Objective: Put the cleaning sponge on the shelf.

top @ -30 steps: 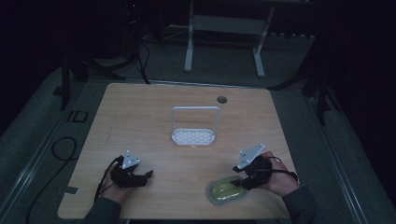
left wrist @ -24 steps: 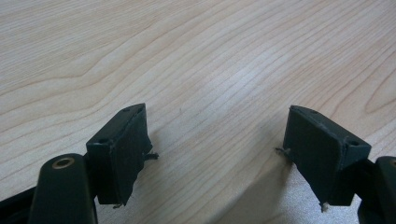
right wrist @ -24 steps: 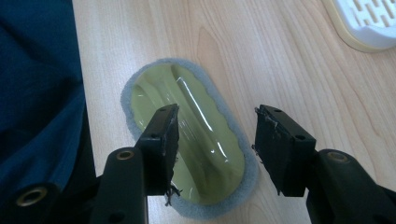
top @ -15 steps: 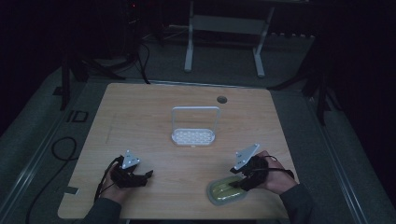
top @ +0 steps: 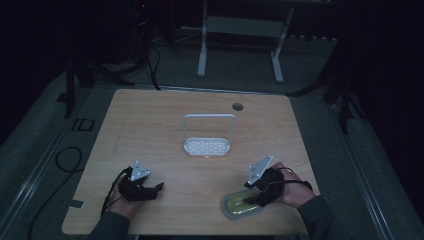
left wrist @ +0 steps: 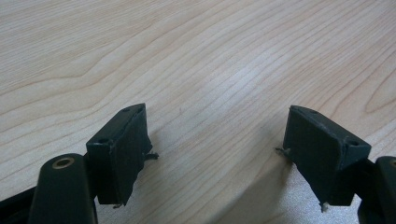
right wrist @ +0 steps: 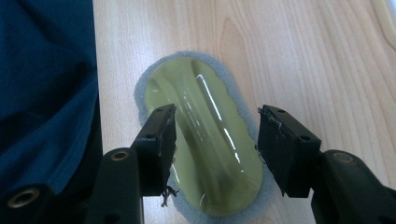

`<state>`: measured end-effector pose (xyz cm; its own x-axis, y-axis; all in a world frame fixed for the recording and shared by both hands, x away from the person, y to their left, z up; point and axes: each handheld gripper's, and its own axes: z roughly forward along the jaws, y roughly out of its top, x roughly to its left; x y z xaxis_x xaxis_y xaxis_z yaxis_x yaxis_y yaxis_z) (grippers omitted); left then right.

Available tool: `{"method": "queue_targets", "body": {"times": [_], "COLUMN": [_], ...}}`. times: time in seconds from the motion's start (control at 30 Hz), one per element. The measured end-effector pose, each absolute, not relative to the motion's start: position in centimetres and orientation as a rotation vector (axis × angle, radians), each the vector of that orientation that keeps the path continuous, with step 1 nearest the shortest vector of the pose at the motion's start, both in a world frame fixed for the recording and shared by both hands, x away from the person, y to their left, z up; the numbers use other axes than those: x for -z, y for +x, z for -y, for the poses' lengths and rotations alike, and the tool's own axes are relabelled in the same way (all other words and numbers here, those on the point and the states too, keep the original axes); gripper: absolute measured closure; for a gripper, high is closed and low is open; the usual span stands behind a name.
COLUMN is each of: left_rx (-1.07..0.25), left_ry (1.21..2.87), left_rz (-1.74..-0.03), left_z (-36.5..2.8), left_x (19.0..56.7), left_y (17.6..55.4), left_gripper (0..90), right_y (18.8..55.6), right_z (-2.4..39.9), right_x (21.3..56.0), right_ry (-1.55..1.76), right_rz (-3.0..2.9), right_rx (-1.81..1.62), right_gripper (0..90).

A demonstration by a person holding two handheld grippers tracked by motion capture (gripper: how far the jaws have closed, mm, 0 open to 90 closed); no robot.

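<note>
Yellow-green glossy plastic, oval with a raised ridge along its length and a grey felt-like border underneath: we take it for a scrubbing sponge with a moulded grip, lying flat on the wooden table near its front edge, well nearer the person than the white rack at mid-table. The right gripper hangs over the sponge, one jaw on either side of the ridge; its jaws have just been opening and stand half wide, with the left pad at the ridge's flank and the right pad clear of it, so we see no clamp. The left gripper rests far to the left of the sponge, jaws wide with bare wood between them. We judge the step to be the approach for a pick. The next move calls for lowering the right gripper until the pads flank the ridge squarely, then closing.
</note>
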<state>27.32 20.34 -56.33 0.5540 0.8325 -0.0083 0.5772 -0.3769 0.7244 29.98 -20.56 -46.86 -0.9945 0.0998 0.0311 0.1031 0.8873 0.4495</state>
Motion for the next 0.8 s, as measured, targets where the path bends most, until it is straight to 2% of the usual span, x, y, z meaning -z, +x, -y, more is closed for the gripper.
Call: {"method": "queue_targets", "body": {"times": [0.8], "left_rx": [-0.474], "left_ry": [2.097], "left_rz": [-1.128], "left_z": [-20.34], "left_x": [56.34], "left_y": [27.32], "left_gripper": [22.6], "right_y": [29.8], "right_z": [19.63], "right_x": [47.79], "right_ry": [-0.085], "right_rz": [3.053], "right_rx": [0.605], "right_gripper": [52.2]}}
